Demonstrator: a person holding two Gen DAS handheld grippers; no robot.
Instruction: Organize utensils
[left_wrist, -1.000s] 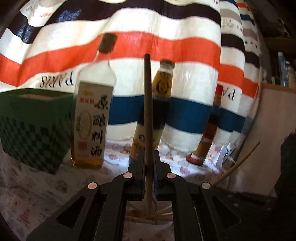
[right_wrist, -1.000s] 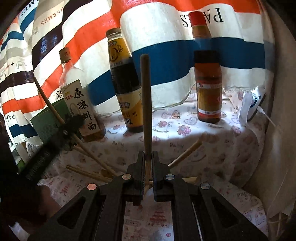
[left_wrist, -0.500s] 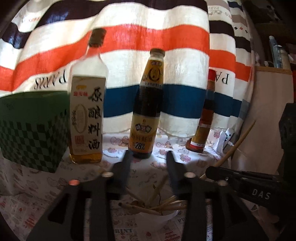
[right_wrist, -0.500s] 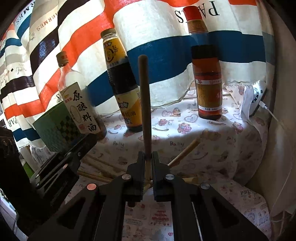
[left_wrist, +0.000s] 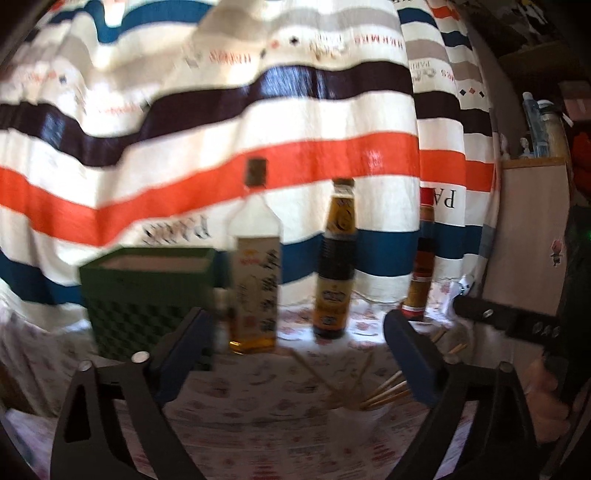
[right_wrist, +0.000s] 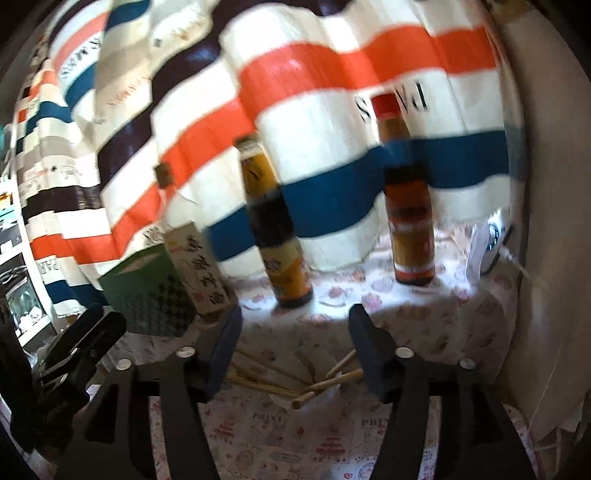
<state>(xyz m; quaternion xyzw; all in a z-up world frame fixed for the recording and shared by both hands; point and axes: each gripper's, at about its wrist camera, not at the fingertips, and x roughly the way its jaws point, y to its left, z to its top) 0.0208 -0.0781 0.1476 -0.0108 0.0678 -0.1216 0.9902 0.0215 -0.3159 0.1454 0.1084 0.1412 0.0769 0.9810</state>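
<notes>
Now we are seeing both claws, left claw (left_wrist: 295, 354) and right claw (right_wrist: 293, 347), just opening wide and empty, the chopsticks (right_wrist: 325, 384) standing bunched in the white cup (right_wrist: 317, 402) on the tabletop (right_wrist: 424, 314), nothing more visibly waiting.

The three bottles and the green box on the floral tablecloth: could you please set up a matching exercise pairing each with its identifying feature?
Things:
1. Clear glass bottle of amber liquid
2. Dark sauce bottle with yellow label
3. Slim orange-brown bottle
4. Green checkered box

Features:
A. Red cap
B. Open top, leftmost in the row
C. Brown cap, white label with black characters
D. Yellow neck, stands between the other two bottles

Pairs: 1-C, 2-D, 3-A, 4-B
</notes>
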